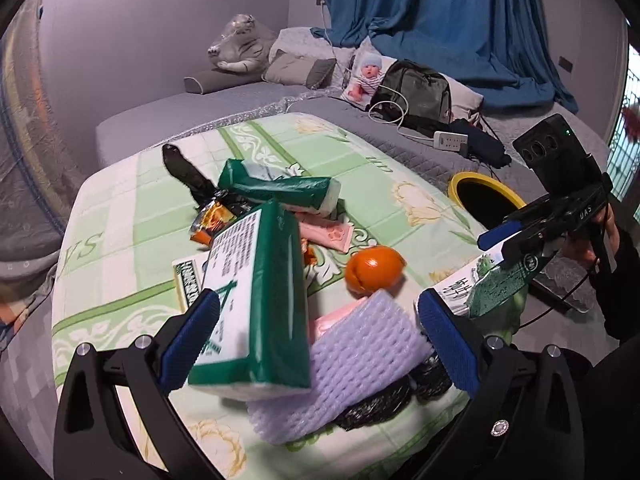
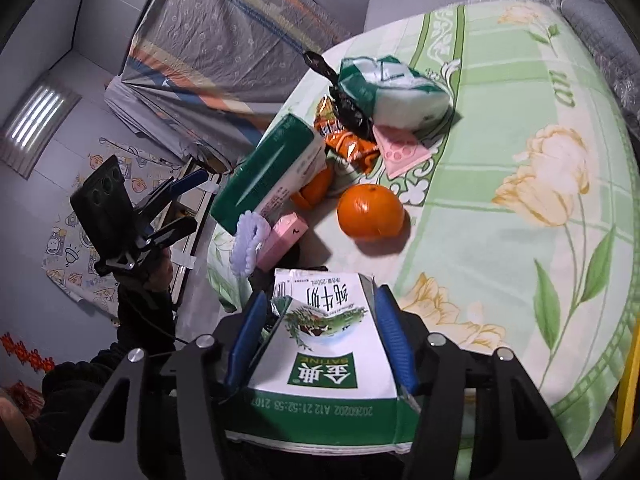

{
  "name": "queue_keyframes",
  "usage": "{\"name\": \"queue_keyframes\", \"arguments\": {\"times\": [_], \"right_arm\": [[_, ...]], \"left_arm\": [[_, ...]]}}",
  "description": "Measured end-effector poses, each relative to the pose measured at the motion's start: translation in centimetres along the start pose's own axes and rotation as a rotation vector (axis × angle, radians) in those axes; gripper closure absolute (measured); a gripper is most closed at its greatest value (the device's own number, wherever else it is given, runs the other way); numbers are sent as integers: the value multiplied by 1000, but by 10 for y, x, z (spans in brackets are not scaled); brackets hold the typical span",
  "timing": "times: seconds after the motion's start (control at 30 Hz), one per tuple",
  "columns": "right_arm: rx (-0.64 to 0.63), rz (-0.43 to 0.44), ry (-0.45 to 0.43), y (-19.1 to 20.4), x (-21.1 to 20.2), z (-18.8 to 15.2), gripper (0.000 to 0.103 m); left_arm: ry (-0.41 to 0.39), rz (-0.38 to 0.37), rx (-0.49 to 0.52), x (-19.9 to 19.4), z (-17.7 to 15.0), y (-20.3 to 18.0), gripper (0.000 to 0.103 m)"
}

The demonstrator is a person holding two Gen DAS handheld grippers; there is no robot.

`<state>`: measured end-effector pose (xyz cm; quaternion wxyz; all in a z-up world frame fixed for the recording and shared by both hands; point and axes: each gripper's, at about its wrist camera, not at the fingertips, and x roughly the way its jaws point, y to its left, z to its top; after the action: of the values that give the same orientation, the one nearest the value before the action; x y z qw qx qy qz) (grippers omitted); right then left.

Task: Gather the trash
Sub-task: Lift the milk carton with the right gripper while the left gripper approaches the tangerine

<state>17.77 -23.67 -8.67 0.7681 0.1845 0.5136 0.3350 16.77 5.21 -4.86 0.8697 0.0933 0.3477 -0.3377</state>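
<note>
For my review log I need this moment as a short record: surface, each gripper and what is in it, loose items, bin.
surface: green flowered bed cover
right gripper: jaws shut on a flattened milk carton
left gripper: jaws open, a green tissue pack and white foam net between them, not gripped
loose items: orange, second tissue pack, orange snack wrapper, pink packet, pink box
bin: yellow-rimmed bin beside the bed, contents not visible
</note>
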Motion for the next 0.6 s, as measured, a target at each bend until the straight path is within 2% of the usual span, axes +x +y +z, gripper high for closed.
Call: {"name": "queue_keyframes", "arguments": {"times": [0.03, 0.1, 0.13, 0.17, 0.2, 0.27, 0.3, 0.33, 0.37, 0.4, 0.5, 0.6], "right_arm": [[-3, -8, -2, 1, -4, -1, 101], [40, -17, -4, -10, 0, -1, 103], [34, -52, -7, -14, -3, -5, 103], [34, -123, -17, -19, -3, -6, 103], [43, -145, -13, -24, -5, -10, 102], [-33, -143, 7, -16, 0, -17, 101], [-66, -127, 19, -9, -1, -22, 86], [-94, -101, 43, 1, 1, -27, 46], [-107, -95, 50, 8, 2, -30, 24], [-121, -111, 33, 17, 2, -36, 12], [-130, -244, 12, 38, 6, -49, 12], [-131, -253, 80, 57, 24, -62, 12]], "left_arm": [[1, -26, 5, 1, 4, -4, 8], [-9, -51, 35, 1, 8, -15, 8], [-16, -54, 64, 2, 10, -23, 8], [-23, -54, 90, 3, 11, -31, 8], [-30, -60, 108, 4, 12, -38, 8], [-33, -75, 122, 5, 11, -46, 8], [-33, -78, 126, 5, 10, -49, 8], [-33, -80, 128, 5, 9, -51, 8], [-36, -81, 132, 3, 7, -52, 8], [-41, -76, 132, 1, 6, -52, 8], [-53, -69, 103, -6, 0, -48, 8], [-60, -49, 90, -13, -8, -43, 8]]}}
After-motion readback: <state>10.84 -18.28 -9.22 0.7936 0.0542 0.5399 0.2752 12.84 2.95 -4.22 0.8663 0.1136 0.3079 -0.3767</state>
